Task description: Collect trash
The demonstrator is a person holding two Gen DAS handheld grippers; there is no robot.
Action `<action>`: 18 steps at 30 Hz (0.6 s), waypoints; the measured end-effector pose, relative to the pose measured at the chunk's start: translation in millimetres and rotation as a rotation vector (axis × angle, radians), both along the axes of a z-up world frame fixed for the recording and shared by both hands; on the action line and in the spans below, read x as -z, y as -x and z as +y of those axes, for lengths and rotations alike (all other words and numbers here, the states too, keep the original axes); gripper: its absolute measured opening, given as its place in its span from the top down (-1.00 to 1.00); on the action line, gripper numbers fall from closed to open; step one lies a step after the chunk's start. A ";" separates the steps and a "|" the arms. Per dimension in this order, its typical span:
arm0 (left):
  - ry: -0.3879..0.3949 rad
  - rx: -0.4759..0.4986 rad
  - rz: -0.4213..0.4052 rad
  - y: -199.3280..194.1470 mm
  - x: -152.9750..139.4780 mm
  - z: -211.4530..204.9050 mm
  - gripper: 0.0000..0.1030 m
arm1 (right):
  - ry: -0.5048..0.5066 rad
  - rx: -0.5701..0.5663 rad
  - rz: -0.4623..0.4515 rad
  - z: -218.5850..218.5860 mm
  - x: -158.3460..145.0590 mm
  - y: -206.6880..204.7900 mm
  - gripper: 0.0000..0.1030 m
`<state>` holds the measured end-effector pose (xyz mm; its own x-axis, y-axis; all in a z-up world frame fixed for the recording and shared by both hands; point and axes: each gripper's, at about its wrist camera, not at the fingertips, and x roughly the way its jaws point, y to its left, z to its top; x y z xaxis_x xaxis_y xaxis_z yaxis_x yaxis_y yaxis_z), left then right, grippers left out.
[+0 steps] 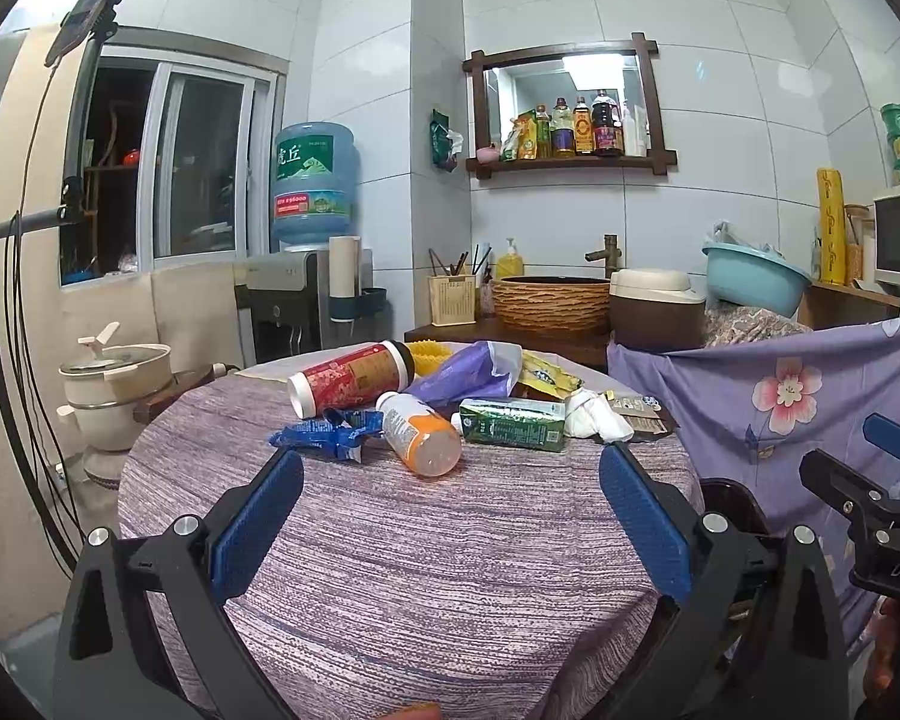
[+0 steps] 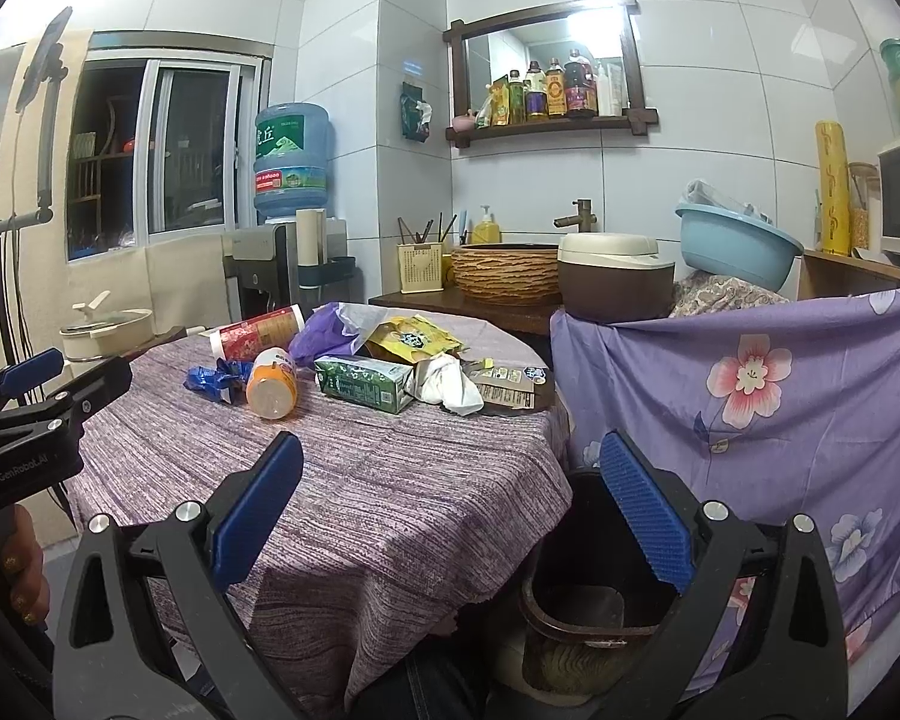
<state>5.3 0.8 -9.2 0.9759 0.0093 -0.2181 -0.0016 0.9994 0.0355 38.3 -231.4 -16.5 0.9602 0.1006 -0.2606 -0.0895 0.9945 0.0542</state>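
1. Left wrist view: I am holding my left tool (image 1: 450, 516) with its blue pads spread wide and nothing between them, hovering over the near, bare part of the desk (image 1: 390, 570). This view is showing the trash head-on at the far side of the desk: a red canister (image 1: 348, 378) lying on its side, a crumpled blue wrapper (image 1: 324, 435), and an orange-and-white bottle (image 1: 420, 432) lying with its base toward me, just beside a green carton (image 1: 513, 423). My right tool (image 1: 882, 498) is peeking in at the right edge.

2. Right wrist view: I am keeping my right tool (image 2: 450, 510) gaping too, gripping nothing, over the desk's right edge. Only here is a dark bin (image 2: 582, 594) appearing, standing on the floor beside the desk. A white tissue (image 2: 450, 387) is lying crumpled against the carton's end, and a yellow packet (image 2: 411, 339) is sitting behind the carton.
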 end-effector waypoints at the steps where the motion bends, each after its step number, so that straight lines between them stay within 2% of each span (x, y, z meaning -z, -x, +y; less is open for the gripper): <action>1: 0.000 0.000 0.002 -0.4 1.5 0.6 -0.90 | -0.001 -0.001 0.001 -0.3 -0.2 0.0 -0.90; 18: 0.001 -0.002 0.010 -1.6 4.2 2.0 -0.90 | -0.001 -0.002 0.011 2.5 6.1 -3.6 -0.90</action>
<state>6.9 2.9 -13.4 0.9736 0.0113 -0.2281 -0.0035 0.9994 0.0345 41.9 -228.9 -22.6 0.9570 0.1025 -0.2715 -0.0906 0.9943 0.0560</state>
